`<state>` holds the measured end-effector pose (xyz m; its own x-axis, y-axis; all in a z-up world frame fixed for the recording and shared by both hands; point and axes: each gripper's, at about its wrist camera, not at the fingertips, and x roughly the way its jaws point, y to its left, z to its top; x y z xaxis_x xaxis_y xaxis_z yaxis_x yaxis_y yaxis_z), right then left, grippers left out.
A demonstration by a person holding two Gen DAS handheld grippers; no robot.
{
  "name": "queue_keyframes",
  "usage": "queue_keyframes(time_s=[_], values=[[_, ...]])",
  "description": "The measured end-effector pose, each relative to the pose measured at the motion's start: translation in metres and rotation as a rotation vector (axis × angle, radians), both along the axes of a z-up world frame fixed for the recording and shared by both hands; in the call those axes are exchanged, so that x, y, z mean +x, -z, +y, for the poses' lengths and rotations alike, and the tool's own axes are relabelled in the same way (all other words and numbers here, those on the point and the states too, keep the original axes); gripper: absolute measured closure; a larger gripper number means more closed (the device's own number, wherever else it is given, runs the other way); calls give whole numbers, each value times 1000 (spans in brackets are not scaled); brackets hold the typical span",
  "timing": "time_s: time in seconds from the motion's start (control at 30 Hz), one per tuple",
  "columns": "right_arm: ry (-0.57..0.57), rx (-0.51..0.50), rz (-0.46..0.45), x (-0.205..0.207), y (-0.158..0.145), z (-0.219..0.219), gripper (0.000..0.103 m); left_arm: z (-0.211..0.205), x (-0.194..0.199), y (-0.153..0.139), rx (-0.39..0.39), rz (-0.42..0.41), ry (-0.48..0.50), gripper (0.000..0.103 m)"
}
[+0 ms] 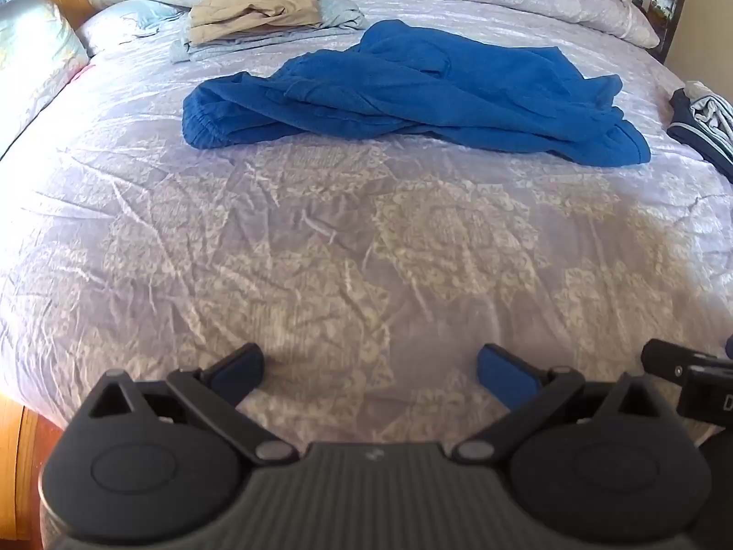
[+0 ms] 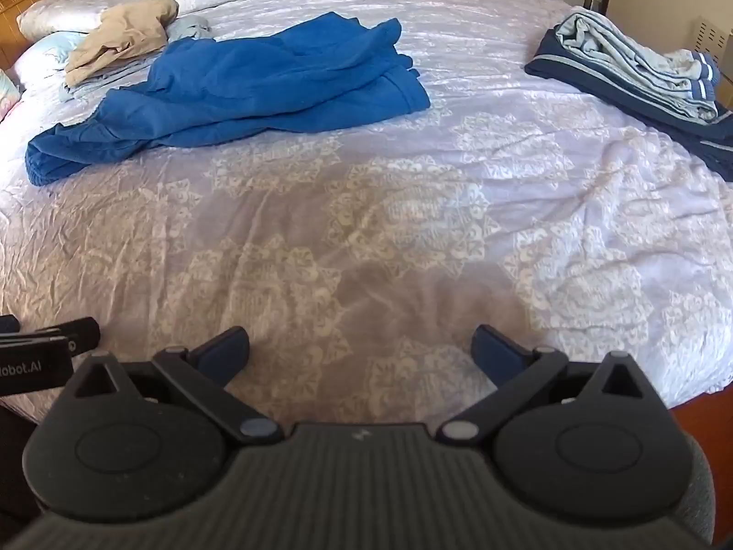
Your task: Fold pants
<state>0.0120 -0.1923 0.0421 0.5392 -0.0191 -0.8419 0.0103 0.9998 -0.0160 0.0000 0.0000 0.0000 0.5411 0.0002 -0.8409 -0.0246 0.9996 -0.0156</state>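
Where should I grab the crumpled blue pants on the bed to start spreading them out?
Take the blue pants at the ribbed, gathered end, which looks like the waistband, on the left. It lies exposed at the near-left edge of the heap, so come in low from the near side with the open left gripper. The right gripper could pinch the flat hem opposite.

Left gripper (image 1: 370, 366) is held low over the near edge of the bed, jaws spread wide, blue pads (image 1: 504, 373) bare, nothing gripped. Right gripper (image 2: 362, 350) is held level just beside it, jaws likewise spread wide, nothing between the fingers. Both are pointed toward the headboard.
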Motion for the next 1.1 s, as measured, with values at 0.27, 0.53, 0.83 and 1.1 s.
queue_keyframes(time_s=[0.27, 0.53, 0.83, 1.1], values=[[2, 0, 1, -1, 0, 0, 0, 1, 0, 0, 1, -1, 1, 0], [2, 3, -1, -1, 1, 0, 0, 1, 0, 0, 0, 5, 0, 0], [1, 0, -2, -2, 1, 0, 0, 1, 0, 0, 1, 2, 2, 0], [-1, 9, -13, -2, 2, -1, 0, -3, -3, -1, 20, -5, 9, 0]])
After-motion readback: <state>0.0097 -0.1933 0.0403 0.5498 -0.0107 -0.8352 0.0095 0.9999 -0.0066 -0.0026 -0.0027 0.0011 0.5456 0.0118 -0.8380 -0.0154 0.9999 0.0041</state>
